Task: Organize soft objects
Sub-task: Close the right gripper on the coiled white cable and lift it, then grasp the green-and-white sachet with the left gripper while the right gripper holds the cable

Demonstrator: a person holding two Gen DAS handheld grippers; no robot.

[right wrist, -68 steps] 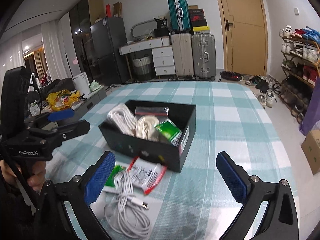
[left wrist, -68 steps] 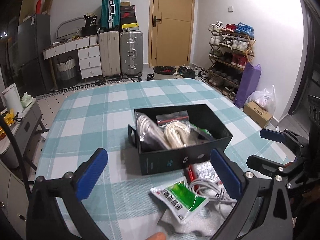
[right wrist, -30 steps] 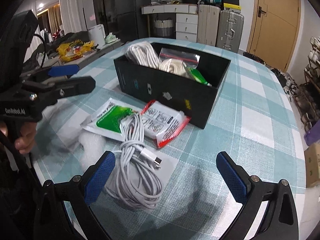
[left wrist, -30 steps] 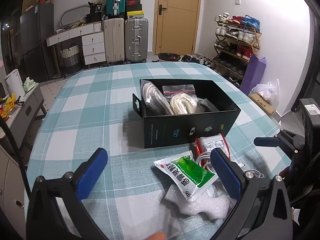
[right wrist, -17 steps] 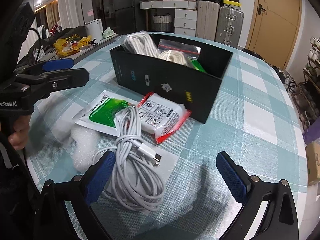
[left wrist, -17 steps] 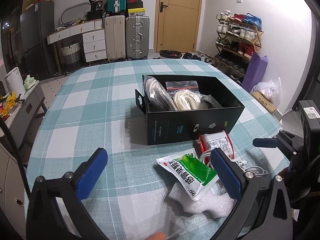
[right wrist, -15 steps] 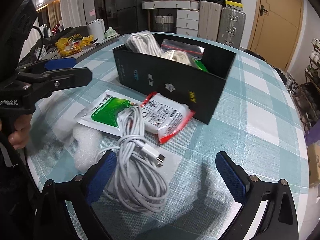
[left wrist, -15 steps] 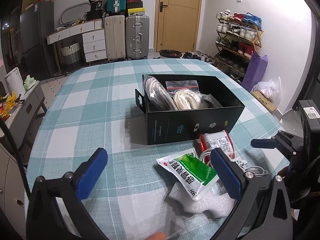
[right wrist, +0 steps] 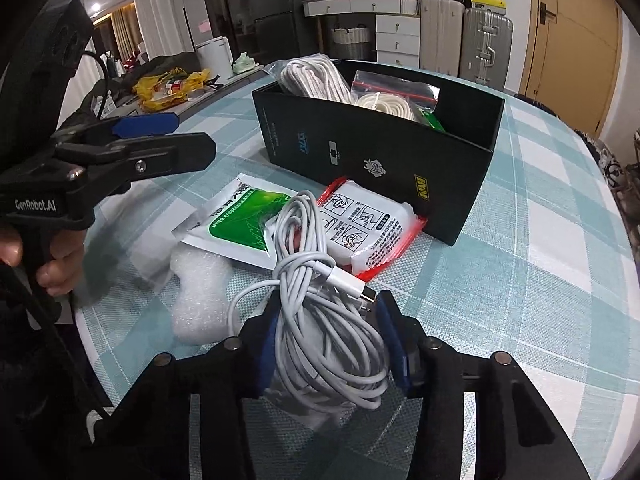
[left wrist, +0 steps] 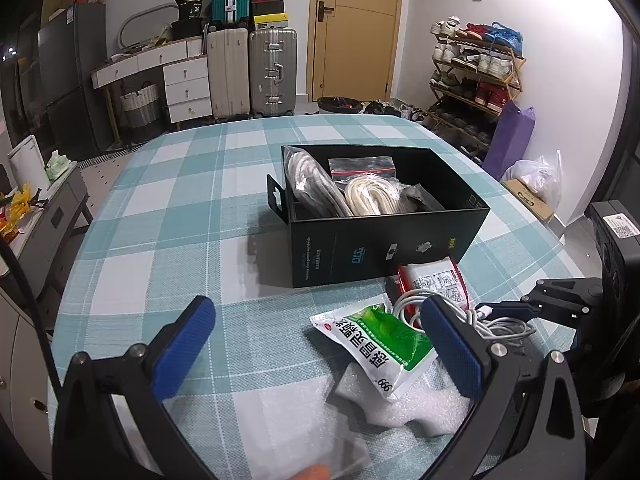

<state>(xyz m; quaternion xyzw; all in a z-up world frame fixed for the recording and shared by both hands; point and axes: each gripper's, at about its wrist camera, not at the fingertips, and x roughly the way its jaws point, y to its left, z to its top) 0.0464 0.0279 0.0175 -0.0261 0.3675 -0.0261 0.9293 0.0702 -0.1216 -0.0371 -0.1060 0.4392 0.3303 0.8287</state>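
Observation:
A black open box on the checked tablecloth holds bagged rope coils and a red-zip bag. In front of it lie a green-white pouch, a red-white pouch, white foam wrap and a coiled white cable. My right gripper is shut on the white cable on the table. My left gripper is open and empty, above the table left of the pouches.
The table's near edge is close below both grippers. My left gripper also shows at the left in the right wrist view. Suitcases, drawers, a door and a shoe rack stand beyond the table.
My right gripper has come down onto the white cable and closed around it. The left gripper has stayed open and almost still.

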